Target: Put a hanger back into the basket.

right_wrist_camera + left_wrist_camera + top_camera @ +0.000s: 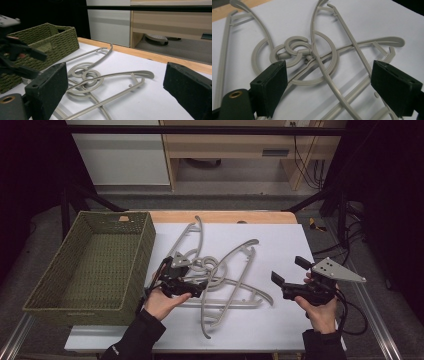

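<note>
Three grey plastic hangers (220, 275) lie tangled on the white sheet (280, 245) in the middle of the table, hooks looped through one another near the centre of the pile. One hanger runs its long axis from the hooks toward the far left, its arm curving up near the wooden table edge (225, 216); another slants from near-centre out to the far right; the third lies low across the near side, roughly left to right. The left gripper (192, 277) sits right at the left side of the heap, pointing right, and in the left gripper view its jaws stand apart over the knot of hooks (297, 50), hanger bars passing between them, pads not pressing on anything. The right gripper (289, 270) hangs over bare sheet to the right of the pile, pointing left toward it, jaws wide apart and holding nothing. The green woven basket (90, 265) stands at the left, its right wall just beside the sheet and the left hand (162, 302). Open sheet spreads right and far of the hangers; less on the near side.
</note>
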